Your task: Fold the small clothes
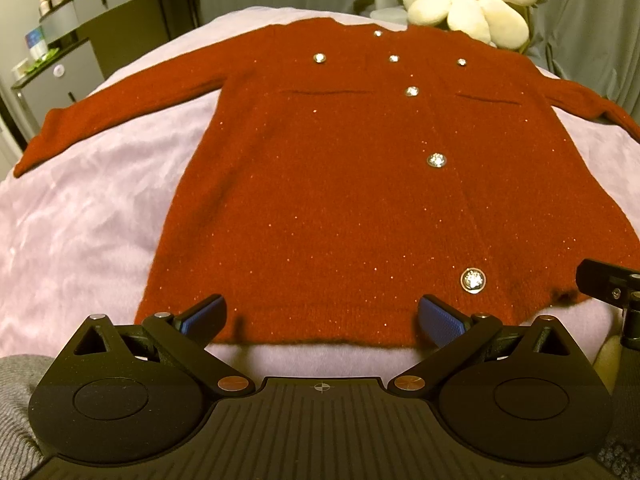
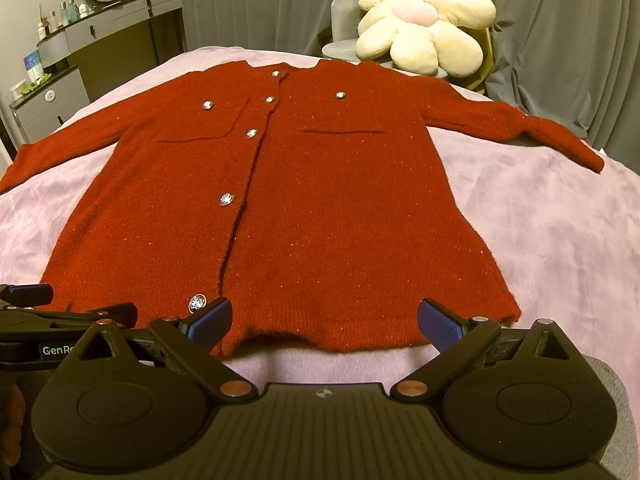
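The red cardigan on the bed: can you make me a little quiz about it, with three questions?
1. True or false: the red cardigan lies spread flat with both sleeves out.
2. What sits beyond the collar? A) flower cushion B) teddy bear C) basket
3. Fill in: both the left tongs and the right tongs are ____ and hover near the hem, gripping nothing.

Key: 1 true; 2 A; 3 open.
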